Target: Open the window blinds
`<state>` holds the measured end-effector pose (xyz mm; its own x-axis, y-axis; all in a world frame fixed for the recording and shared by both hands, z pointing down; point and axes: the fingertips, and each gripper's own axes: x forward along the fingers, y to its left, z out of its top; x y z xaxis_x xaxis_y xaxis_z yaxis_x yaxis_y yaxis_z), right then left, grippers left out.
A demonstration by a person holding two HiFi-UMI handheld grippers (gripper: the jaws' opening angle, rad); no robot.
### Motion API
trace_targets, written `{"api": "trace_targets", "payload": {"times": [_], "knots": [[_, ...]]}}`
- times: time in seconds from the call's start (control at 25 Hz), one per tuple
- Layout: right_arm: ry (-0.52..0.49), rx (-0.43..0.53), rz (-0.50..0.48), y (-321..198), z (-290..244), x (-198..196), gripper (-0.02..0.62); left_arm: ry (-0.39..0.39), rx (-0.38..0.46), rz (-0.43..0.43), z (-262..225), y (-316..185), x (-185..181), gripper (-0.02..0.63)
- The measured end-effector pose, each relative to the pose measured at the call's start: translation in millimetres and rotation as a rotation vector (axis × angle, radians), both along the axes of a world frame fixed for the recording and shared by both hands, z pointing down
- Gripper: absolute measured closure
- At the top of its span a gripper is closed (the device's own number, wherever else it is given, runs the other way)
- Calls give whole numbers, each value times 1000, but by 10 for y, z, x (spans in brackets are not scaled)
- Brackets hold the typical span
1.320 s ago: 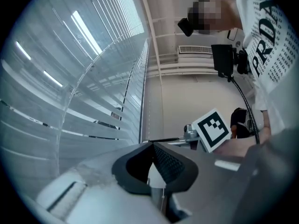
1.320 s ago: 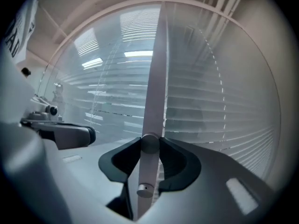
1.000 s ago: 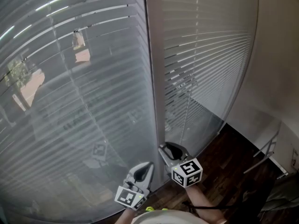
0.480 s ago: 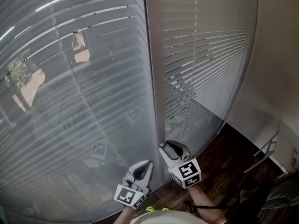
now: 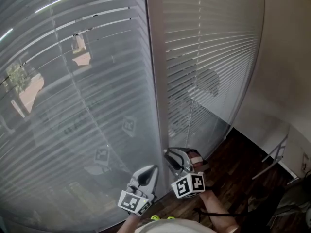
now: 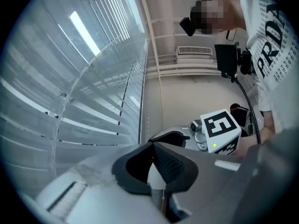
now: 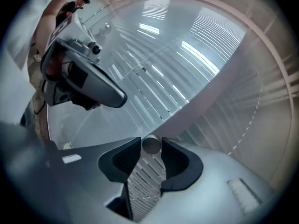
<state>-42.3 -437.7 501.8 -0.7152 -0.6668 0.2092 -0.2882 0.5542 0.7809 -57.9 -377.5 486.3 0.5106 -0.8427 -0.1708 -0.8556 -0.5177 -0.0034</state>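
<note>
**1. Right gripper (image 7: pixel 151 151).**
- State: jaws clamped on a small knob (image 7: pixel 151 145), with 1 pad touching each side.
- Knob: a short grey cylinder, smooth and matt, with its flat end facing back along the jaws.
- Change: over the last second the gripper has rolled about its own length. Its marker cube now shows a different tilt and the hand has come into sight beside it. The jaw tips have kept their place.
- Judgement: the knob is being twisted, which is the step that tilts the slats.

**2. Left gripper (image 6: pixel 153 157).**
- State: jaws together, with nothing between the ribbed black pads.
- Place: just left of the right jaws, and unmoved.

**3. Post (image 5: pixel 155 81).**
- Place: directly beyond the right jaws. The knob seems to sit at its foot.
- Material: pale, smooth and straight.

**4. Blinds (image 5: pixel 214 57).**
- Place: beyond both pairs of jaws, on either side of the post and behind glass.
- Material: thin, pale grey horizontal slats, faintly glossy, strung on fine cords.
- Change: right of the post, the bright gaps now spread across more slats than before.
- Judgement: the slats are still mostly shut, so opening has barely begun.

**5. Floor (image 5: pixel 238 178).**
- Place: below and right of the jaws.
- Material: dark wood boards.
</note>
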Motion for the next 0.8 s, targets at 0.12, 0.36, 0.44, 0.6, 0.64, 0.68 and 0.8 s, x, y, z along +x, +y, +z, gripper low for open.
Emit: {"api": "trace_targets", "payload": {"times": [0.12, 0.36, 0.44, 0.6, 0.64, 0.68, 0.8], "knots": [[33, 46, 20, -23, 26, -18, 462, -2, 0, -1, -3, -14, 16, 615], [57, 74, 38, -84, 43, -56, 472, -4, -9, -13, 0, 1, 8, 615], [44, 61, 35, -91, 36, -55, 471, -10, -11, -15, 11, 9, -1, 615], [-15, 18, 42, -105, 30, -50, 468, -11, -12, -19, 14, 23, -8, 615], [-36, -4, 45, -106, 23, -48, 468, -12, -11, -18, 11, 28, -5, 615], [-55, -29, 47, -106, 16, -45, 468, -12, -11, -17, 8, 34, -1, 615], [-102, -85, 54, -110, 8, -39, 468, -14, -10, -17, 2, 47, 8, 615]]}}
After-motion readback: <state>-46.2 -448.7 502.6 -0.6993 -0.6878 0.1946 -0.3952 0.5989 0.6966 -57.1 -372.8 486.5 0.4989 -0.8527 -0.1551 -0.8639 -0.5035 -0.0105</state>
